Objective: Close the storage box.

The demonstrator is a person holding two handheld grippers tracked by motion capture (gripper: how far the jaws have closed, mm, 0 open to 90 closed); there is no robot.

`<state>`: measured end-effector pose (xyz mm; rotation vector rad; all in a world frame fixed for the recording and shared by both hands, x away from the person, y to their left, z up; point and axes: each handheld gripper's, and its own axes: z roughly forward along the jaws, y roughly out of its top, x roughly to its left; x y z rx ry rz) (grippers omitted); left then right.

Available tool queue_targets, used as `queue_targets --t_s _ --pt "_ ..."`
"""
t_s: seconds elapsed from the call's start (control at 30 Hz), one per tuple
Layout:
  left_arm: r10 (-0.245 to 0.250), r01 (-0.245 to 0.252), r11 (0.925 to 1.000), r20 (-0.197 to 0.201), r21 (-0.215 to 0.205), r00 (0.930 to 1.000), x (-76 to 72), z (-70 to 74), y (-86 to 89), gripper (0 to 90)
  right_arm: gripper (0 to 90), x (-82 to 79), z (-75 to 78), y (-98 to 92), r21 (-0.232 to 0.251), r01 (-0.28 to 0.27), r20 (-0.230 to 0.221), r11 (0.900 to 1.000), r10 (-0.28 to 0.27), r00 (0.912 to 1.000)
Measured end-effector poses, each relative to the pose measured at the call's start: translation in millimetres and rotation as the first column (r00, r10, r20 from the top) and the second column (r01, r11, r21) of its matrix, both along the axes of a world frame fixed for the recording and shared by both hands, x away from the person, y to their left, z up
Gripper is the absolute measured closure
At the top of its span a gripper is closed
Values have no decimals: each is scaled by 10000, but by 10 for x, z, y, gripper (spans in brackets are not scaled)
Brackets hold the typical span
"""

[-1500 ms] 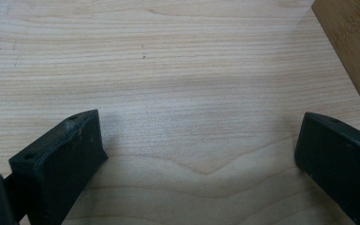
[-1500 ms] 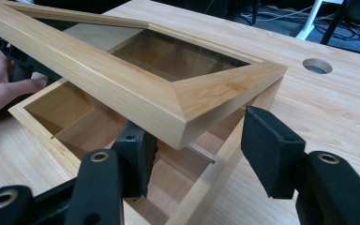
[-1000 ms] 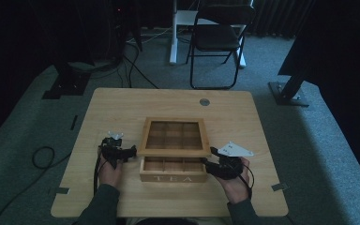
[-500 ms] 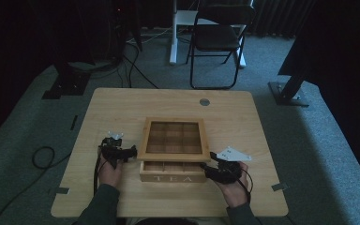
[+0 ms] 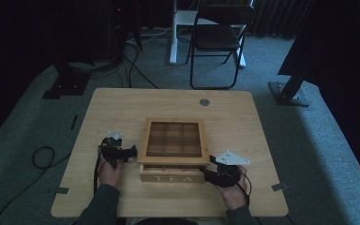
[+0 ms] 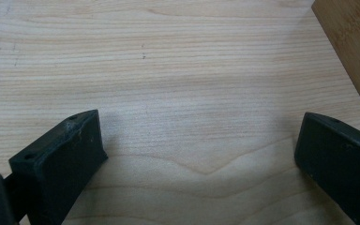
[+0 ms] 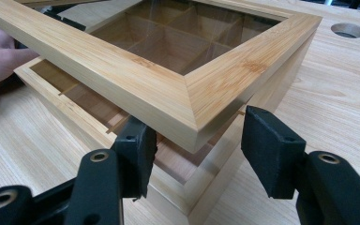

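A wooden tea box (image 5: pixel 173 177) marked TEA stands mid-table near the front. Its glass-paned lid (image 5: pixel 173 159) is tilted up off the base at the front. My right gripper (image 5: pixel 207 172) is at the lid's front right corner. In the right gripper view the left jaw sits under the lid (image 7: pixel 122 79), in the gap above the base (image 7: pixel 206 187). The right jaw stands clear beside the corner, so the right gripper (image 7: pixel 199 133) is open. My left gripper (image 5: pixel 130 152) rests open by the box's left side, over bare table (image 6: pixel 197 136), with the box wall (image 6: pixel 351 42) at its right.
The wooden table (image 5: pixel 122 112) has a round cable hole (image 5: pixel 204 101) behind the box. A folding chair (image 5: pixel 218 37) and a stand base (image 5: pixel 290 93) are on the carpet beyond. A cable loop (image 5: pixel 42 157) lies left of the table.
My right gripper has edged slightly toward the table's near edge at the lid's corner. The left hand has kept still, and the lid stays raised.
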<state>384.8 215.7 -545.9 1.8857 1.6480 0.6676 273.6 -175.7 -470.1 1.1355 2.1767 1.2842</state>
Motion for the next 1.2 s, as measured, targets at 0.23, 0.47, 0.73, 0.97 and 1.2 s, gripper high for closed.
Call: queue_targets --t_s 0.23,0.47,0.73,0.97,1.2 --pt "2 -2 10000 1 -2 10000 0 0 0 16 451 -18 -34 -1 -64 -31 -19 10000 30 10000" --pt "0 0 10000 0 -1 10000 0 0 0 16 450 -43 -65 3 -144 -31 -34 9999 31 10000" --pt "17 -17 10000 22 -20 10000 1 -1 -2 16 451 -53 -100 9 -225 -44 -123 9997 42 9999" --pt "13 -13 10000 19 -18 10000 1 -1 -2 16 453 -66 -119 18 -323 -111 -138 9994 107 9998" --pt "13 -13 10000 19 -18 10000 1 -1 -2 16 452 -75 -144 19 -425 -180 -234 9989 171 9996"
